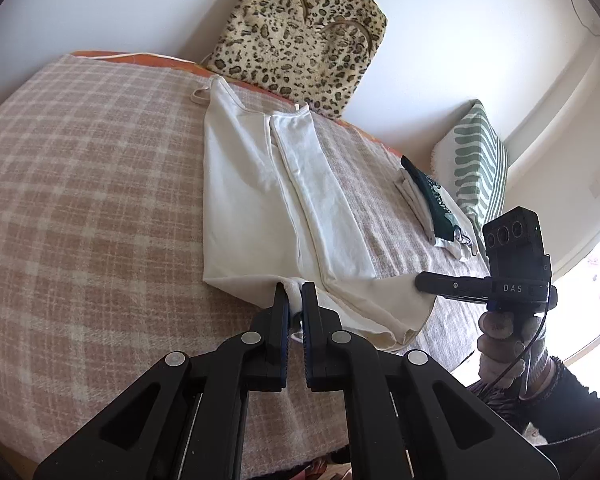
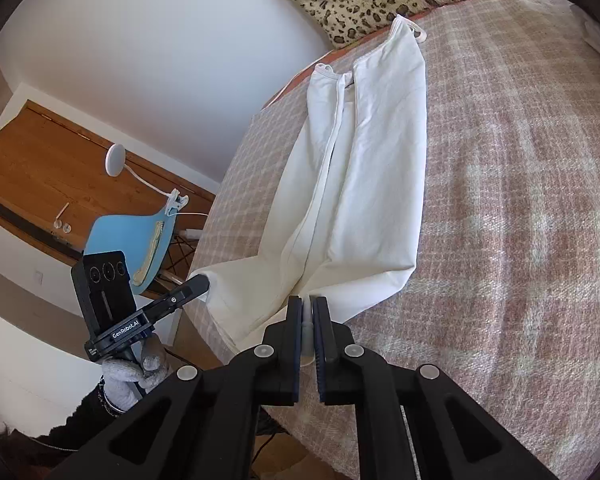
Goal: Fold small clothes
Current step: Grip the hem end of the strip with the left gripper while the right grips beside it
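Observation:
A cream strappy top [image 1: 260, 184] lies lengthwise on the checked blanket [image 1: 80, 184], its sides folded in, straps at the far end. My left gripper [image 1: 295, 292] is shut on the near hem at one corner. My right gripper [image 2: 307, 308] is shut on the hem of the same top [image 2: 364, 168] at the other corner. In the left wrist view the right gripper [image 1: 424, 281] shows side-on at the hem's right end. In the right wrist view the left gripper [image 2: 202, 282] shows at the hem's left end.
A leopard-print cushion [image 1: 300, 36] leans on the wall behind the top. A pile of folded clothes [image 1: 432, 208] and a green striped pillow [image 1: 476, 160] lie to the right. A blue chair [image 2: 132, 240] and a wooden desk [image 2: 48, 168] stand past the bed's edge.

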`<action>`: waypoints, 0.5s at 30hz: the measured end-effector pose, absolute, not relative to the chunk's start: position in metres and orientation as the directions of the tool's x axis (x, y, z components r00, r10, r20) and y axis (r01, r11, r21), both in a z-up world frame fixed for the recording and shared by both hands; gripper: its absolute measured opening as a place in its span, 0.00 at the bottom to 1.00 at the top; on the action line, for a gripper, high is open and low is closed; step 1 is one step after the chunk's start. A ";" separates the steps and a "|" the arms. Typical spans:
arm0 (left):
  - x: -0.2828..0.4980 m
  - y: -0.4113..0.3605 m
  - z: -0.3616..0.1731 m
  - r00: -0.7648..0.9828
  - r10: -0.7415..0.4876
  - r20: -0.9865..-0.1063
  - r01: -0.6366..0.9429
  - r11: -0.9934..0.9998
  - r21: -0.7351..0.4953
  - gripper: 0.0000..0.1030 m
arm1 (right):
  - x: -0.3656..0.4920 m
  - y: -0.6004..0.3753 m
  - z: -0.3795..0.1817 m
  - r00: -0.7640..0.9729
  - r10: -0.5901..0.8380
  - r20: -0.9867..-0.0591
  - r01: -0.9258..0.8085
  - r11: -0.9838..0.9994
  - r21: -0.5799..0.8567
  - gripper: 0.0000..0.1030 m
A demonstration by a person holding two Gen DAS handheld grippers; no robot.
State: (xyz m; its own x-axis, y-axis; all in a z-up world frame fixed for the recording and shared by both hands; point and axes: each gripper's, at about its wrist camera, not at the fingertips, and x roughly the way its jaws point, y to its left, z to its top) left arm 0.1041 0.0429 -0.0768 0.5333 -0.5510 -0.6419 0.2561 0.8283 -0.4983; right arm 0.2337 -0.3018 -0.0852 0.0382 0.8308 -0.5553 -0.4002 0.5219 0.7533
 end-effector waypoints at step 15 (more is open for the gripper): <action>0.190 0.036 -0.091 0.546 -0.468 -0.695 0.231 0.881 -0.412 0.04 | 0.315 -0.273 -0.082 0.119 0.769 -0.628 -0.380 0.619 0.687 0.03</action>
State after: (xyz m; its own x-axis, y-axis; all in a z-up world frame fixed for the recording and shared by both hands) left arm 0.1897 0.0361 -0.0907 0.5463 -0.4680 -0.6947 0.2312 0.8814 -0.4120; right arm 0.3148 -0.2730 -0.0817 0.1193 0.7693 -0.6276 -0.3800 0.6194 0.6870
